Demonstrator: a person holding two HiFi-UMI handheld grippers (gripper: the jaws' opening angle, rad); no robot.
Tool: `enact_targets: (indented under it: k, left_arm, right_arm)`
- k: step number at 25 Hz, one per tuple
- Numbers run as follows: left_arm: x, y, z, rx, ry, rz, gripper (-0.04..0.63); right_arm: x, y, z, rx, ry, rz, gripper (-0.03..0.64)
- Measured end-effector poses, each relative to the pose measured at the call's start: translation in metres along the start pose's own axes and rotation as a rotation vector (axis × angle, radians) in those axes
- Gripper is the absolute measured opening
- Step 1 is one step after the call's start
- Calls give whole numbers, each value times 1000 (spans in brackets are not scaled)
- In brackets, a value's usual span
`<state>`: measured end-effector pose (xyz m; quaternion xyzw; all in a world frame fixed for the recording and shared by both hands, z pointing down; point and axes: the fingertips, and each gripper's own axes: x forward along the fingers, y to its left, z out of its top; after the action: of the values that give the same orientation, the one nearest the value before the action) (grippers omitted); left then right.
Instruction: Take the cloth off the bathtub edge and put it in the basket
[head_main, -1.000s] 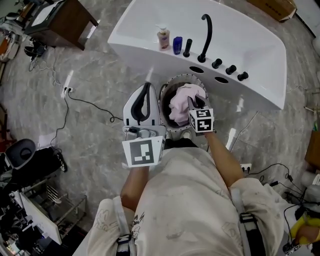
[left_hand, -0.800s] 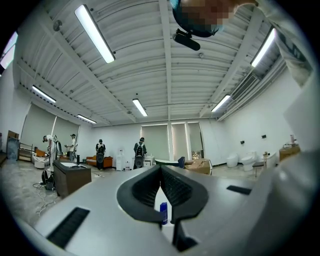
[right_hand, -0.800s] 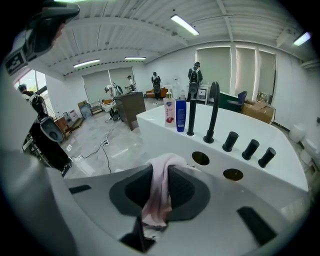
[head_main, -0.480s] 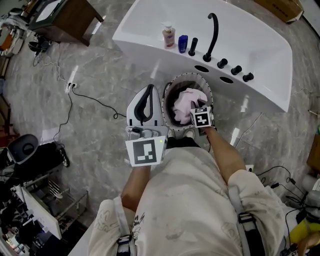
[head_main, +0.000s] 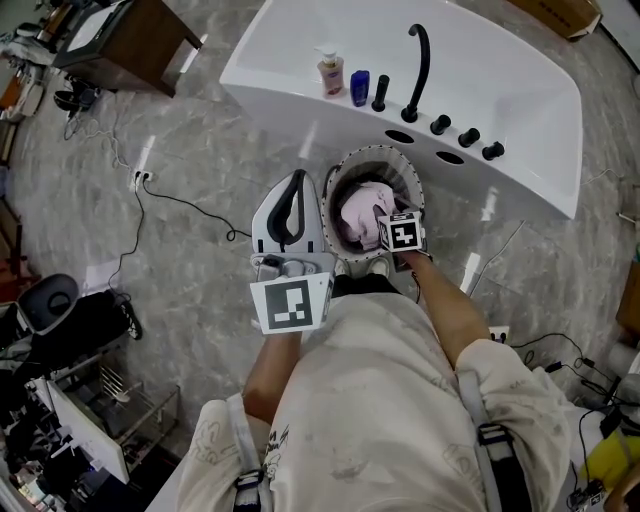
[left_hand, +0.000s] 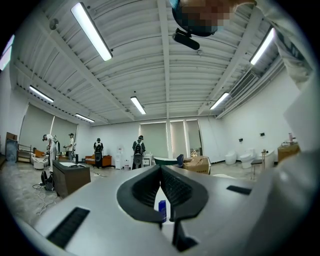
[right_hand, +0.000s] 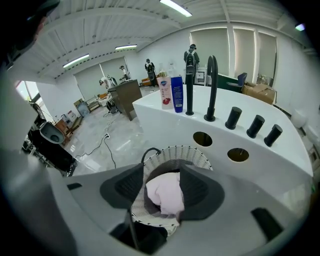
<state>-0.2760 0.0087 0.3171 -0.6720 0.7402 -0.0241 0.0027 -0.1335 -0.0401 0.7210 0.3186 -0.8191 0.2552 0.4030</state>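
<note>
One bathtub (head_main: 500, 70), one basket (head_main: 375, 153), one pink cloth (head_main: 360, 205), two bottles (head_main: 328, 72), one faucet (head_main: 422, 70), three knobs (head_main: 468, 137), two holes (head_main: 398, 136).

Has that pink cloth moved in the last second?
Yes. The pink cloth has sunk lower inside the basket; earlier it bulged up against the rim nearest the bathtub.

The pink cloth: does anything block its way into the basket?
Nothing visible does. The pink cloth already lies inside the basket on the floor beside the bathtub. The right gripper hangs just above with its fingers opening; the cloth shows between them, but they do not seem to press it.
</note>
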Motion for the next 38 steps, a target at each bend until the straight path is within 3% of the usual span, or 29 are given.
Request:
enact_targets:
  k: [11, 16, 25, 38]
  left_arm:
    - [4, -9, 5, 2, -15, -26, 3]
    - [5, -12, 5, -4, -20, -35, 3]
    - [5, -15, 5, -13, -26, -42, 3]
    - [10, -16, 20, 2, -72, -49, 3]
  right_arm:
    - [-17, -7, 0, 30, -38, -10, 213]
    - [-36, -9, 20, 30, -118, -9, 213]
    - [-104, 7, 82, -85, -332, -10, 213]
    - [-269, 45, 199, -228, -723, -29, 213]
